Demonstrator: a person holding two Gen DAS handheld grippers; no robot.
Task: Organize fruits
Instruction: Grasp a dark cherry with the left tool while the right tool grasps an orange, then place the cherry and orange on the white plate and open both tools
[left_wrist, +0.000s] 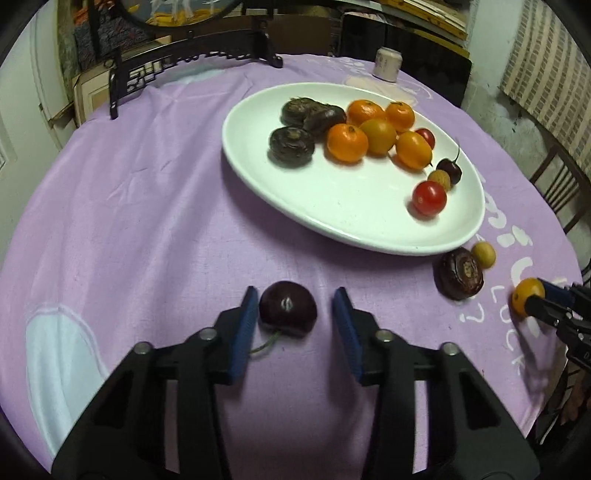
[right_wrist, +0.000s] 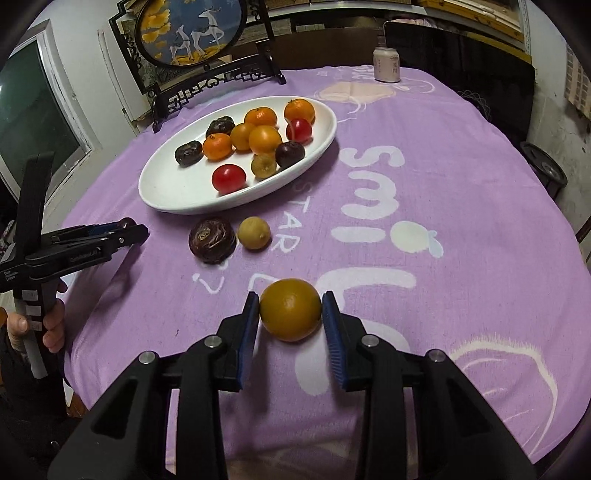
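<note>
A white oval plate (left_wrist: 332, 221) (right_wrist: 173, 195) on the purple cloth holds several oranges, dark water chestnuts, red tomatoes and a cherry. My left gripper (left_wrist: 295, 306) is open around a dark cherry (left_wrist: 288, 308) lying on the cloth; its left pad touches the cherry, the right pad stands apart. My right gripper (right_wrist: 290, 314) has both pads against a yellow-orange fruit (right_wrist: 290, 309) resting on the cloth; it also shows in the left wrist view (left_wrist: 529, 297). A dark water chestnut (right_wrist: 212, 240) (left_wrist: 460, 274) and a small yellow fruit (right_wrist: 253, 233) (left_wrist: 484, 254) lie beside the plate.
A pale can (right_wrist: 386, 64) (left_wrist: 386, 64) stands at the table's far edge. A framed deer picture on a black stand (right_wrist: 192, 33) sits at the back left. Chairs stand around the table (left_wrist: 557, 177).
</note>
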